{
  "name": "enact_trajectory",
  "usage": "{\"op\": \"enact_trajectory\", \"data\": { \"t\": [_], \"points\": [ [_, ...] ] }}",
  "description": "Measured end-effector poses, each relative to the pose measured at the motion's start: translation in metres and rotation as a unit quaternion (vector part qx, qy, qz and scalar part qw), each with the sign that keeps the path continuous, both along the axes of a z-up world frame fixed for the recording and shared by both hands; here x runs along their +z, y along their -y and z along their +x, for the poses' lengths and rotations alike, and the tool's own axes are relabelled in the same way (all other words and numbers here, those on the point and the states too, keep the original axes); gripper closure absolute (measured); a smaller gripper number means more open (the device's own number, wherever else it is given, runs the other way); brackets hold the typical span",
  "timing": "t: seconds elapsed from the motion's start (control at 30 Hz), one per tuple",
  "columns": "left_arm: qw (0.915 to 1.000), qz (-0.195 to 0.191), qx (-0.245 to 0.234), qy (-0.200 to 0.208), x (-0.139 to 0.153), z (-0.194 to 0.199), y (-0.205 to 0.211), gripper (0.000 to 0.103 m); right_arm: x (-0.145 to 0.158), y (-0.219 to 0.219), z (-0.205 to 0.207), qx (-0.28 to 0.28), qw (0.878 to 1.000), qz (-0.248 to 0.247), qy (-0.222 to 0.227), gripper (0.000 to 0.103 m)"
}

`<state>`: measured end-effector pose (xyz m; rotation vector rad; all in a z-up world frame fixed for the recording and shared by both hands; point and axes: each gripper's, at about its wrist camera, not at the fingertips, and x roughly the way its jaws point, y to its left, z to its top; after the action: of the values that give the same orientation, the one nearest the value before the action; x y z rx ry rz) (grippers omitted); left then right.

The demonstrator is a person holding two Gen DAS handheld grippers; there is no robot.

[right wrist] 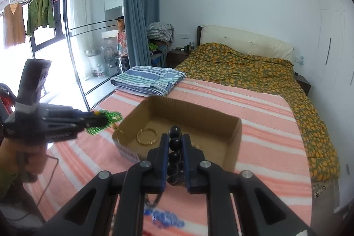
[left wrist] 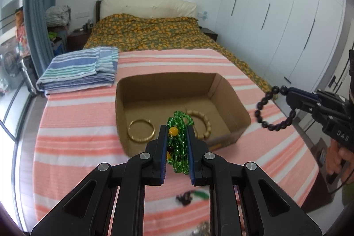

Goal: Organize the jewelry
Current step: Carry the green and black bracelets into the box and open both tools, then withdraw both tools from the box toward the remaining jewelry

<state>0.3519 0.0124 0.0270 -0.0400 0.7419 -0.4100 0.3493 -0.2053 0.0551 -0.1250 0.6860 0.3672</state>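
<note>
Green beads (left wrist: 178, 143) sat clamped in the left gripper (left wrist: 176, 132); the right gripper (right wrist: 174, 143) pinched a black bracelet (right wrist: 174, 143). At twelve o'clock, the box (left wrist: 234, 103) held two bangles. Loose pieces remained at six o'clock.

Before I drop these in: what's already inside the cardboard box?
Inside the cardboard box: a gold bangle and a tan bead bracelet. The left claw and its green bead necklace hide part of the floor.
</note>
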Motion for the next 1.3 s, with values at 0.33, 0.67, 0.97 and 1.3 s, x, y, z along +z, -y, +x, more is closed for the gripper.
{"op": "enact_trajectory", "data": {
  "t": [0.33, 0.67, 0.97, 1.3],
  "points": [
    [0.9978, 0.025, 0.010, -0.060, -0.050, 0.102, 0.030, 0.089, -0.082, -0.006, 0.119, -0.004, 0.997, -0.004, -0.079, 0.090],
    [0.9950, 0.074, 0.051, -0.045, -0.075, 0.105, 0.037, 0.016, -0.107, 0.047, 0.100, -0.118, 0.990, -0.067, -0.045, 0.049],
    [0.9969, 0.062, 0.049, 0.002, -0.049, 0.018, 0.023, 0.003, -0.095, 0.058, -0.017, -0.098, 0.993, -0.045, -0.053, 0.039],
    [0.9931, 0.096, 0.067, 0.002, -0.072, -0.115, -0.019, 0.002, -0.176, 0.087, -0.174, -0.185, 0.972, -0.052, -0.132, 0.039]
  ]
}}
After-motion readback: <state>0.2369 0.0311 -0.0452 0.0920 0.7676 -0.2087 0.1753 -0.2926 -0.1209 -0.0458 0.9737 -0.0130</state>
